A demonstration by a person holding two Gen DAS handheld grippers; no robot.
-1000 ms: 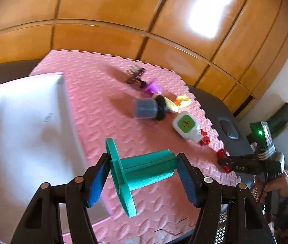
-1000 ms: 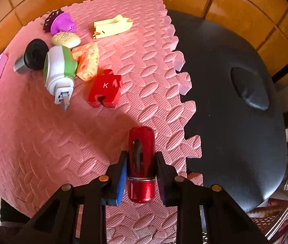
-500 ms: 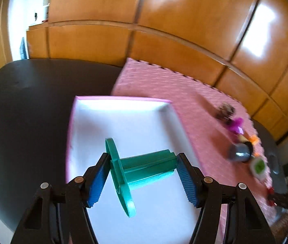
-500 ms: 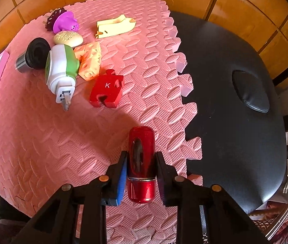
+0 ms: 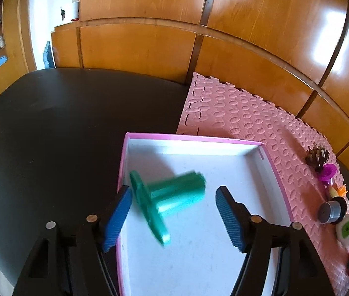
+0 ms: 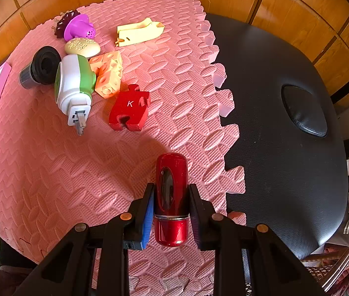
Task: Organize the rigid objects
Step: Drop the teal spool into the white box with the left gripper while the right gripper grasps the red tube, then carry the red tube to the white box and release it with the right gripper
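Here the green spool (image 5: 167, 201) is being dropped into the pink box (image 5: 277, 175) from the just-opened left tongs (image 5: 173, 215), while the red tube (image 6: 171, 198), clamped in the right tongs (image 6: 171, 212), is judged next.

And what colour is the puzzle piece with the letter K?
The puzzle piece is red with a white K, seen best in the right wrist view.

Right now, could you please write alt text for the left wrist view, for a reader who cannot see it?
The left gripper has just been opening, and a blurred green spool sits loose between its blue pads over a white tray with a pink rim. The tray overlaps a pink foam mat, where small items cluster at the far right.
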